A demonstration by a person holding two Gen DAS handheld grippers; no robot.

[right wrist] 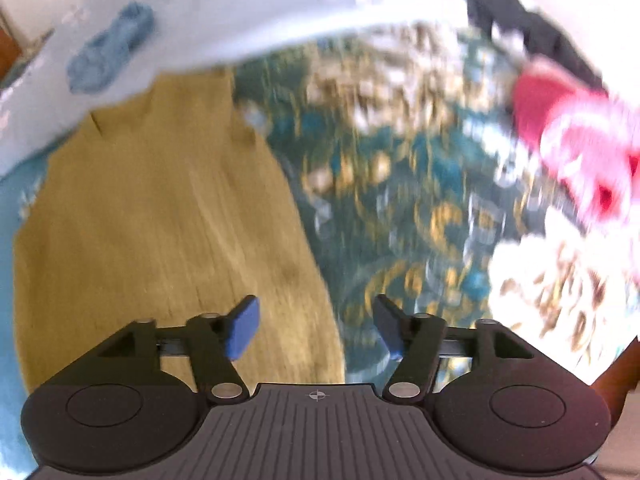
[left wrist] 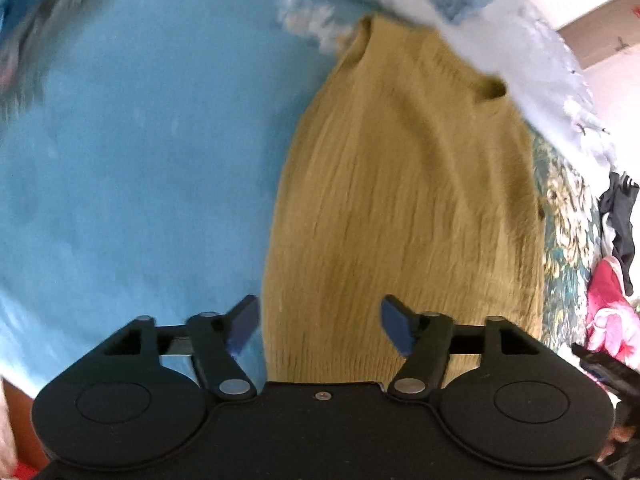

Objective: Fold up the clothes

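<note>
The bed, under a blue sheet on one side and a dark floral cover on the other, carries a mustard-yellow ribbed garment laid out flat in a long narrow shape, its long axis running straight away from both claws, neck end far and hem near. Whether it lies narrowed by a fold or simply spread, the blurred views do not settle. The left claw hangs over the near hem at the garment's left edge, blue pads spread, nothing between them. The right claw hangs at the right edge of the same hem, also spread and empty, one pad over cloth and one over the floral cover. Both stand about equally near. Beyond the neck lies a white quilt with a crumpled blue cloth; red and black clothes sit off to the right, well apart, nothing blocking the hem.
</note>
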